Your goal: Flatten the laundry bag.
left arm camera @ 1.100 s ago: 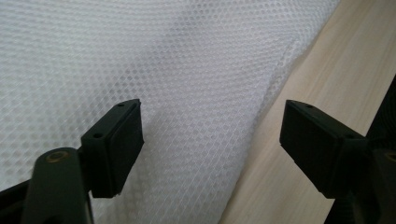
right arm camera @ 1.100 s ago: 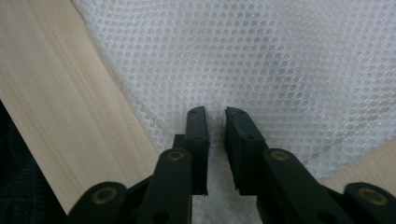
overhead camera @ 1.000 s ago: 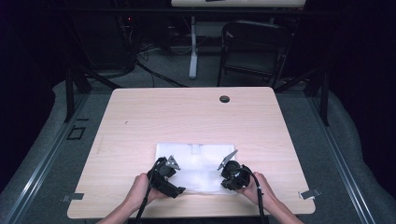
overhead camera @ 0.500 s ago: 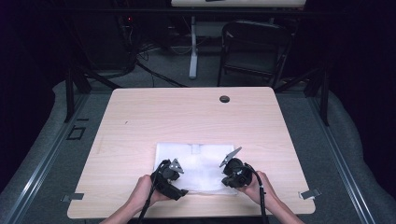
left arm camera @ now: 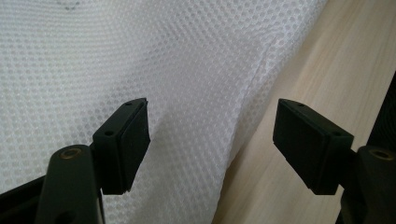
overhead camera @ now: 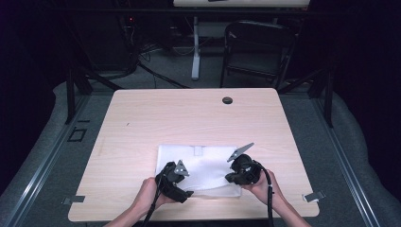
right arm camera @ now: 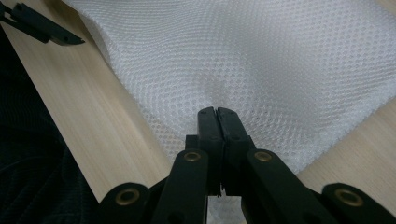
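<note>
A white mesh cloth (overhead camera: 203, 165) lies flat on the near half of the wooden table (overhead camera: 189, 118). My left gripper (overhead camera: 185, 190) hovers at the cloth's near left corner. In the left gripper view its jaws (left arm camera: 212, 121) stand apart and have just been opening, with the cloth's edge (left arm camera: 140, 56) under the gap and neither pad pressing on it. My right gripper (overhead camera: 231, 177) is at the near right corner. Its jaws (right arm camera: 218, 112) are pinched together on the cloth (right arm camera: 261, 60), which puckers at their tips.
A small label (overhead camera: 198, 150) sits at the cloth's far edge. A round cable hole (overhead camera: 227, 100) is in the table's far side. Beyond the table stand a dark chair (overhead camera: 257, 47) and a stand with cables. The table's front edge runs close behind both hands.
The right gripper has risen slightly with the cloth's corner in it. The left gripper has stayed almost in place at the near left corner.
</note>
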`<state>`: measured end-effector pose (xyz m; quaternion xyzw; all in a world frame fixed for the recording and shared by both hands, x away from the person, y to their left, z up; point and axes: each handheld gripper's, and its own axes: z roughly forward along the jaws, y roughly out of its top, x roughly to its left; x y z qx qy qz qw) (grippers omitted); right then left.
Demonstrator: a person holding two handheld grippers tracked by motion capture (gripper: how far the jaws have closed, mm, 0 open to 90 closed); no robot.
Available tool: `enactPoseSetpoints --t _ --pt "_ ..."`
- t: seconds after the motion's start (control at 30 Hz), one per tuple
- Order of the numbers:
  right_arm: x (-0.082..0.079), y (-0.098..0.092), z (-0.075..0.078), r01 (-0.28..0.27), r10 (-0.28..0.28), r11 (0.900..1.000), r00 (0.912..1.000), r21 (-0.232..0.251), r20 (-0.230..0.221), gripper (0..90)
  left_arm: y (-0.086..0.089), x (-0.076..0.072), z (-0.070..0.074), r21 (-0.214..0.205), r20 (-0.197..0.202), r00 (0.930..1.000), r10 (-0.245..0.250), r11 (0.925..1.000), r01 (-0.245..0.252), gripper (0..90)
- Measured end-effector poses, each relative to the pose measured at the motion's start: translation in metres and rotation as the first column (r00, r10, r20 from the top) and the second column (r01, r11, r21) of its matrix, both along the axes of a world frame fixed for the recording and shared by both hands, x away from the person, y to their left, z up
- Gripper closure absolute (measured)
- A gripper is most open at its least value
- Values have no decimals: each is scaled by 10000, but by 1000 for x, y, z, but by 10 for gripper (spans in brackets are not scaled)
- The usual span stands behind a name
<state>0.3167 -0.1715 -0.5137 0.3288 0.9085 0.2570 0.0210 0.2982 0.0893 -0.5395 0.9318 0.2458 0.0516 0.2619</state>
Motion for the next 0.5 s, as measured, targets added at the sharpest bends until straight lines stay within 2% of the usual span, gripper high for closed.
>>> enactPoseSetpoints --t 0.07,0.1,0.3,0.33,0.37,0.5 --pt "0 0 1 58 -59 10000 10000 76 41 898 -5 0 0 94 4 9998 -210 9997 210 289" --pt "0 0 2 7 -7 10000 10000 68 33 898 -7 0 0 178 133 9998 -178 9997 176 291" --pt "1 -2 4 118 -118 9994 9999 328 10 899 -17 0 -4 292 147 9992 -378 9989 373 360" --pt "0 -1 4 227 -230 9987 9997 465 44 899 -18 0 -4 313 175 9989 -429 9986 423 387" --pt "1 -1 5 56 -55 9994 10000 344 -33 899 -18 0 -4 315 227 9988 -442 9986 435 420" --pt "2 -1 3 19 -18 9994 10000 356 -15 898 -20 2 -6 126 121 9970 -764 9970 762 607"
